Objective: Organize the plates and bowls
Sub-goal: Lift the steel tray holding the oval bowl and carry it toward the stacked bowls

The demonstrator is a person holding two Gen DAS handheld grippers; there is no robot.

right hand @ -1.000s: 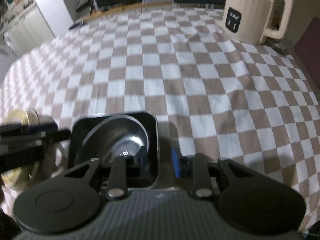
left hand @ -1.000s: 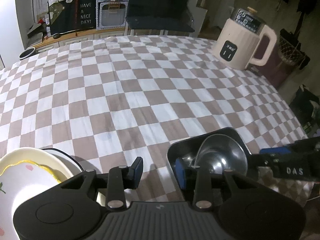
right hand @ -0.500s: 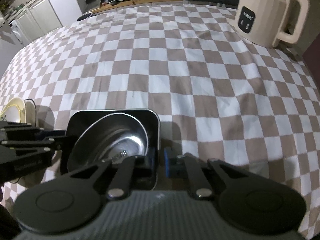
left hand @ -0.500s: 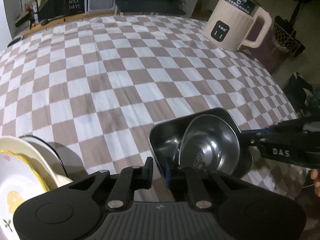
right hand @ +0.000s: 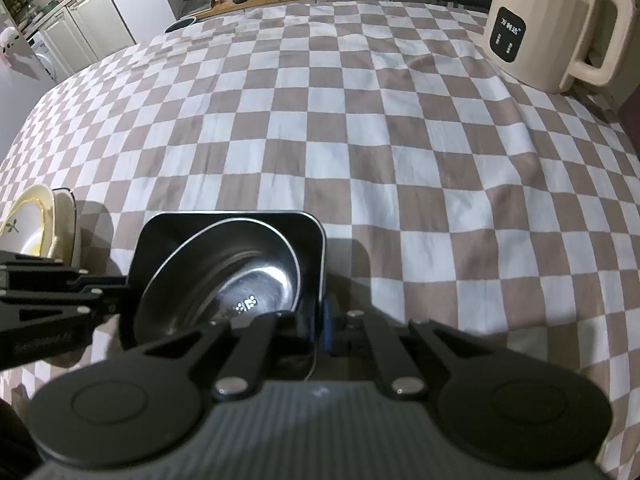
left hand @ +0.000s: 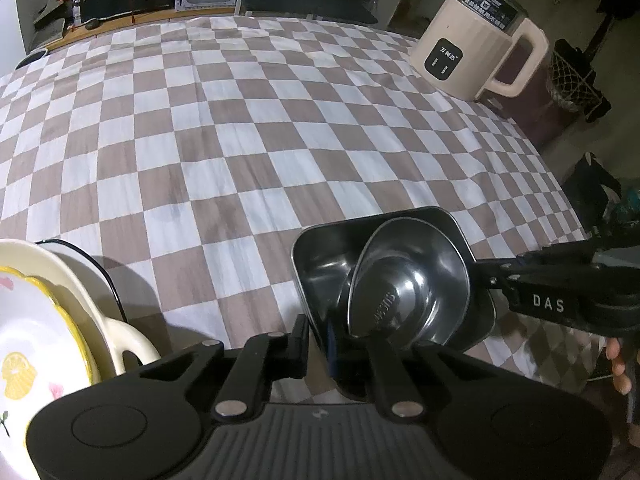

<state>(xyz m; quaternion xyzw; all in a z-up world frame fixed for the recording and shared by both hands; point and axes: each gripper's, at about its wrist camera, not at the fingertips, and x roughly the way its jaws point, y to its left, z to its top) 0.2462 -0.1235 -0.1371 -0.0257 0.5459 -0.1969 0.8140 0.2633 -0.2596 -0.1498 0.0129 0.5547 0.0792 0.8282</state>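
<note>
**Steel dishes nested and gripped from both sides, ceramics stacked alongside**

Both grippers hold one dark square steel tray low over the brown-and-white checked tablecloth; whether it rests on the cloth or hangs just above it cannot be told. A round stainless steel bowl sits tilted inside the tray, leaning against one wall. The left gripper has its jaws drawn together on the tray's near wall, one finger inside and one outside. The right gripper pinches the opposite wall the same way.

Just to the left stands a pile of ceramics: a white plate with lemon and flower prints lies in a cream dish with a handle, above a dark-rimmed piece.

A cream electric kettle stands at the far right corner.

Judging from this, sorting looks well advanced: metal is grouped with metal, ceramic with ceramic. What seems left is placing the steel pair and letting go.
</note>
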